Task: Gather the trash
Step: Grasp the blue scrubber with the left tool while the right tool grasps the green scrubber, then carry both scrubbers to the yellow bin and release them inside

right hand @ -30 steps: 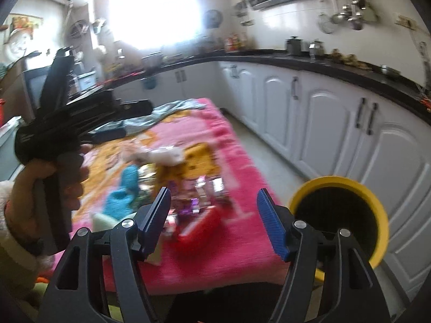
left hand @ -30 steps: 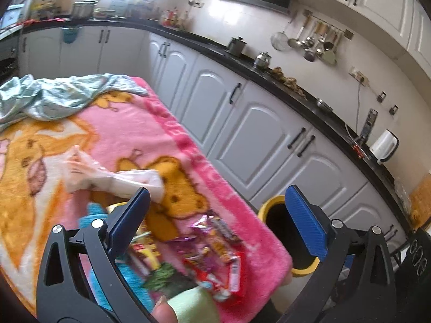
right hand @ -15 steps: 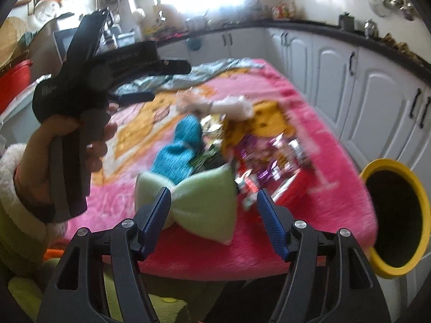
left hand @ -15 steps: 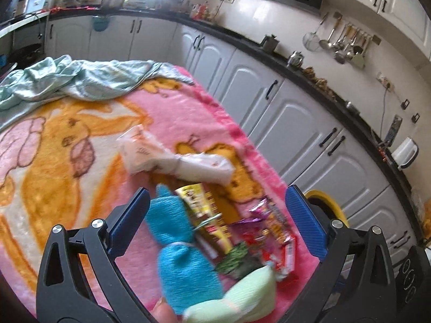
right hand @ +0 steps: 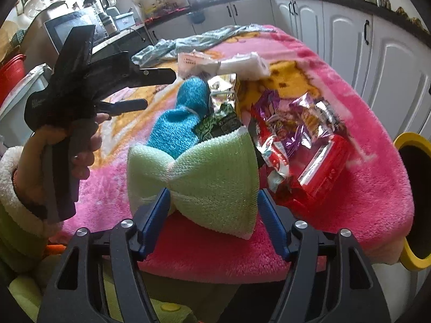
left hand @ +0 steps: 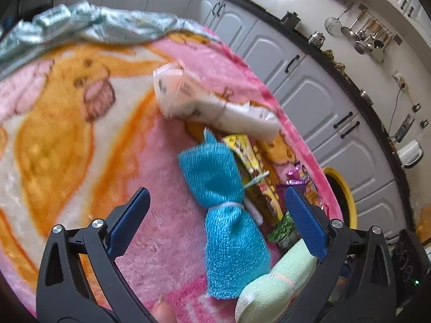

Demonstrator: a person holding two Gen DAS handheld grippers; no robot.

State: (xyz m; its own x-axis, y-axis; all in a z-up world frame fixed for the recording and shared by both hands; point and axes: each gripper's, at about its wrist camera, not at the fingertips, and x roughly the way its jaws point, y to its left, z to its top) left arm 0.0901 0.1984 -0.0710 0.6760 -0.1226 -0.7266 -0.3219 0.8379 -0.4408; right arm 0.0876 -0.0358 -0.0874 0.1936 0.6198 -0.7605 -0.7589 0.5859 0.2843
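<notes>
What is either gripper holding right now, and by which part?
Nothing is held. The left gripper is open above the blue scrubber. The right gripper straddles the green scrubber, jaws opening, not clamping it.

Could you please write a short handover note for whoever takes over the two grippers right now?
Left gripper: open, empty, above the blue scrubber.
Right gripper: jaws opening, either side of the green scrubber; no firm grip visible.
Wrappers: foil and red packets piled near the pink blanket's edge; yellow packet and white bag beside the blue scrubber.
Yellow-rimmed bin stands just off the blanket's edge.
Done: nothing seen binned.
Left: bin every wrapper.
</notes>
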